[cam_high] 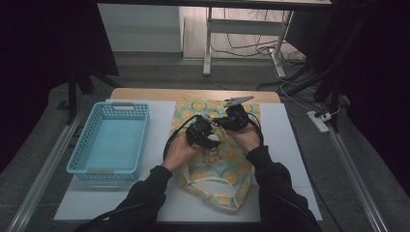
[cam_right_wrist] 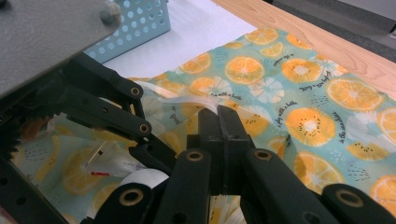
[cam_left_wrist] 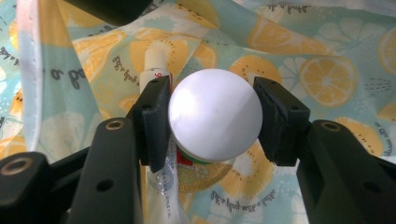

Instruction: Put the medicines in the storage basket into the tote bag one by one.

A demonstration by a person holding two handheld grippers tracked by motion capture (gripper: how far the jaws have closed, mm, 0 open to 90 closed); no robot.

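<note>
A cloth bag [cam_high: 217, 170] printed with orange slices lies on the white mat, its mouth towards the person. My left gripper [cam_left_wrist: 212, 116] is shut on the round white cap [cam_left_wrist: 215, 115] of a tube with a red and green label, both pads touching the cap's sides, just over the bag's fabric [cam_left_wrist: 327, 70]. In the high view this left gripper [cam_high: 207, 137] sits mid-bag with the cap [cam_high: 212, 141] at its tip. My right gripper [cam_right_wrist: 219, 122] is shut on the bag's white hem [cam_right_wrist: 205, 108], lifting it beside the left gripper's arms [cam_right_wrist: 116, 114]. The tube [cam_right_wrist: 109, 164] lies under them.
A light blue perforated basket [cam_high: 124, 105] stands to the left of the bag, with nothing in it. The white mat [cam_high: 290, 145] covers a wooden table [cam_high: 193, 94]. Beyond the far edge are table legs and cables on the floor.
</note>
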